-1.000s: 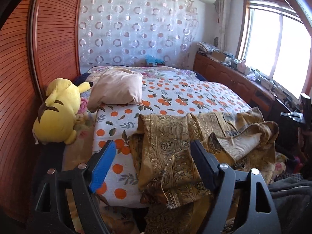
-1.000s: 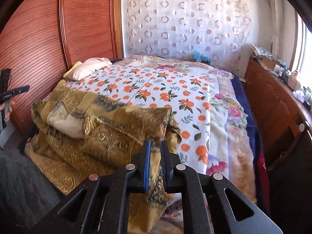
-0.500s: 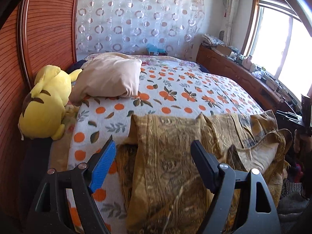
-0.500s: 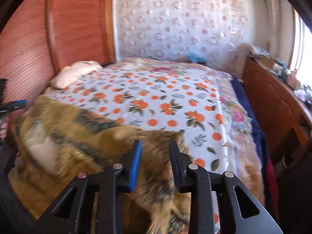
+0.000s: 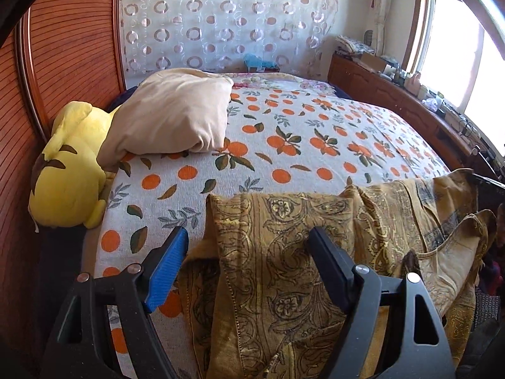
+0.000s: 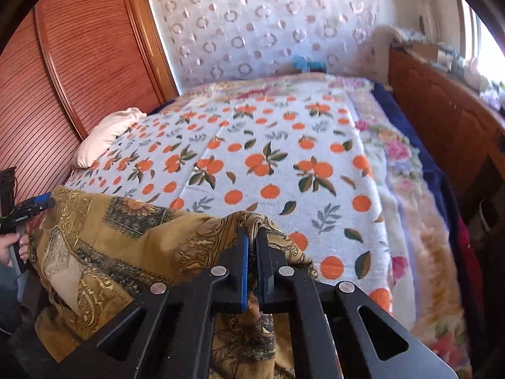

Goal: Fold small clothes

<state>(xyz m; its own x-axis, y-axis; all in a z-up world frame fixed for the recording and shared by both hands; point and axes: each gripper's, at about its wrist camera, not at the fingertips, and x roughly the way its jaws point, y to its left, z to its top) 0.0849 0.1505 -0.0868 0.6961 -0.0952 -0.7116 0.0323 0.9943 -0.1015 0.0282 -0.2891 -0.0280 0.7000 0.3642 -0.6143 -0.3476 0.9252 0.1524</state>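
A gold patterned garment (image 5: 284,252) lies rumpled along the near edge of the bed, partly hanging off it. My left gripper (image 5: 247,243) is open, its fingers on either side of the garment's left corner, just above the cloth. In the right wrist view the same garment (image 6: 126,240) spreads to the left. My right gripper (image 6: 252,240) is shut on a raised fold at the garment's right end. The left gripper shows at the far left edge of the right wrist view (image 6: 34,205).
The bed has an orange-print cover (image 5: 300,145). A beige pillow (image 5: 170,120) and a yellow plush toy (image 5: 66,170) lie at the head by the wooden headboard (image 5: 63,63). A wooden cabinet (image 6: 442,120) runs along the far side under the window.
My right gripper opened, then shut again on a fold at the garment's right end. My left gripper moved forward and down over the garment's left corner, staying open.
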